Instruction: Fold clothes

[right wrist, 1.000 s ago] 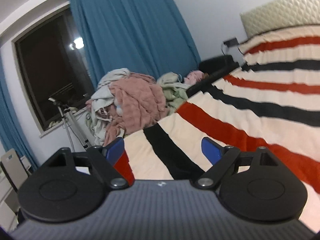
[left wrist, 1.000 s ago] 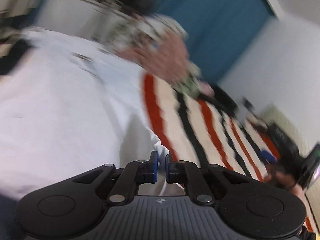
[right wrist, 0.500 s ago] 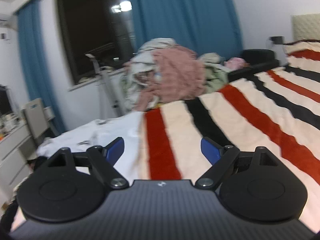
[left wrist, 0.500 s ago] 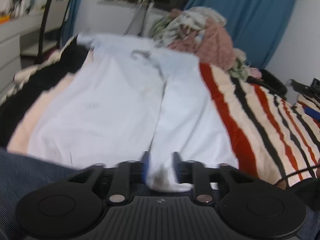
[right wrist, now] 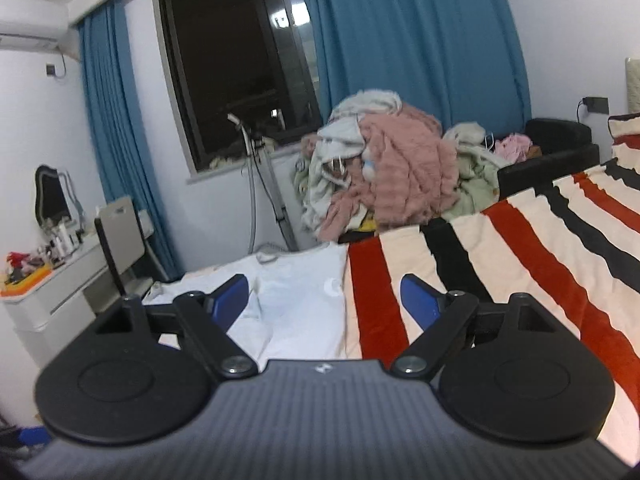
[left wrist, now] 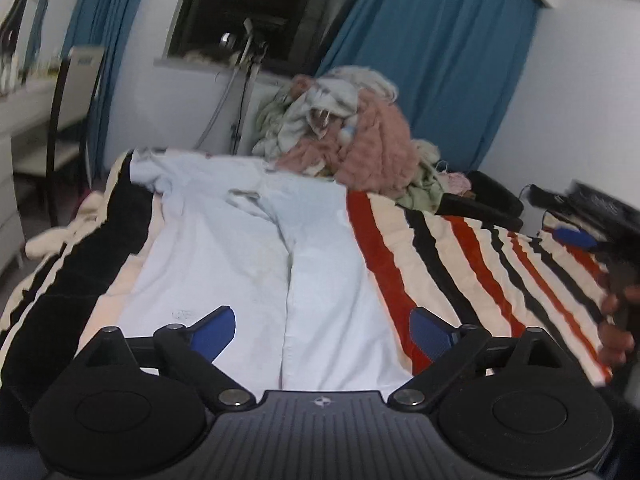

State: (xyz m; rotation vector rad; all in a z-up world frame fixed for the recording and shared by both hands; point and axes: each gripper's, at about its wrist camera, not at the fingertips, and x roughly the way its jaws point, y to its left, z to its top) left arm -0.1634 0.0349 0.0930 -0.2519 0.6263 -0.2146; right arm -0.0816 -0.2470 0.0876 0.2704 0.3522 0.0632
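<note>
A pale blue-white garment point(left wrist: 256, 264) lies spread flat along the left part of the striped bed, its right side folded in over the middle. My left gripper point(left wrist: 322, 330) is open and empty, just above the garment's near hem. My right gripper point(right wrist: 328, 300) is open and empty, above the garment's right edge point(right wrist: 304, 300). The right gripper also shows blurred at the right edge of the left wrist view point(left wrist: 576, 238).
A striped blanket point(left wrist: 460, 264) of red, black and cream covers the bed. A heap of unfolded clothes point(left wrist: 352, 136) sits at the far end, also in the right wrist view point(right wrist: 384, 172). A chair point(right wrist: 120, 236) and white desk point(right wrist: 52, 292) stand left.
My left gripper was shut on the garment's edge, laid it down and opened. My right gripper stayed open and swung left toward the garment.
</note>
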